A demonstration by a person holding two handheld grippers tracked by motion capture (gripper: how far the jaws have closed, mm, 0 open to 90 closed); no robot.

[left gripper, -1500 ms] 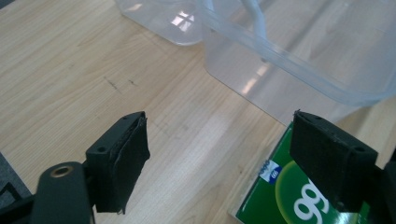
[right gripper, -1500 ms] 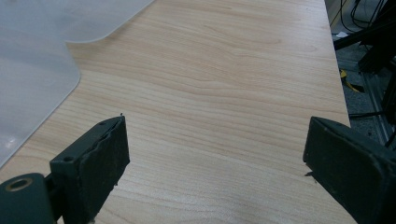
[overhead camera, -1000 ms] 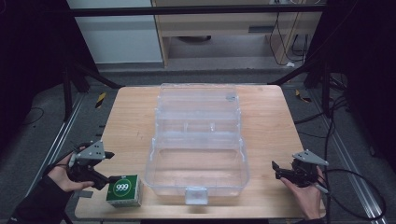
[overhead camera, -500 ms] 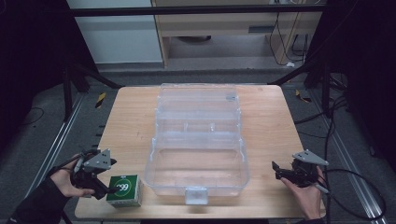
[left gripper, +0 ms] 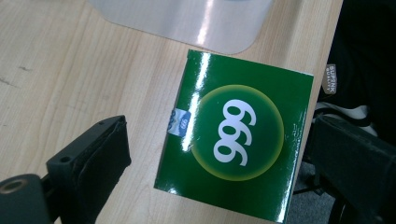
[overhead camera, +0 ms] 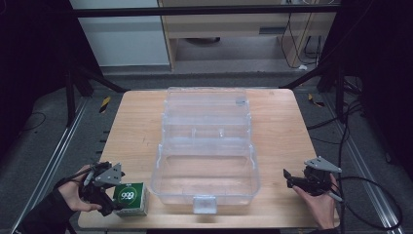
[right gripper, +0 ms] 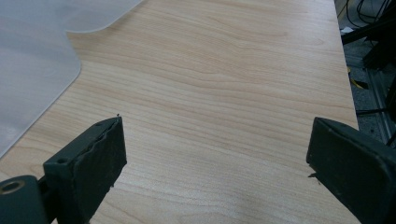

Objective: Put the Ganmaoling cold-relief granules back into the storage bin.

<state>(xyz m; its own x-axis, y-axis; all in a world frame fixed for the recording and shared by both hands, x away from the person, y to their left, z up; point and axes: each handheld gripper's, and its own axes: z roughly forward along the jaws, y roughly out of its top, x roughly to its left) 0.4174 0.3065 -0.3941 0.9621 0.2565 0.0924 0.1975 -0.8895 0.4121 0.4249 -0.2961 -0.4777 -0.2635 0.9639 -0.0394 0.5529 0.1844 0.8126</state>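
A green carton printed "999" (overhead camera: pixel 130 199) lies flat at the table's front left corner, just left of the clear plastic case (overhead camera: pixel 204 168). My left gripper (overhead camera: pixel 116 194) is over it. In the left gripper view the carton (left gripper: pixel 233 140) lies between the jaws of my left gripper (left gripper: pixel 219 154), with a gap of bare wood on one side. These jaws have just been opening and the pads do not press on the carton. My right gripper (overhead camera: pixel 288 179) hovers at the front right, open over bare wood (right gripper: pixel 215 154).
The clear case stands open mid-table, its lid (overhead camera: pixel 207 105) folded back and a latch (overhead camera: pixel 204 204) at the front edge. A corner of it shows in the left gripper view (left gripper: pixel 187 18) and the right gripper view (right gripper: pixel 32 60). The wooden table (overhead camera: pixel 136 126) ends just beyond the carton.
My left gripper has come down and toward the carton, and its jaws have spread to either side of it. The right gripper has stayed put.
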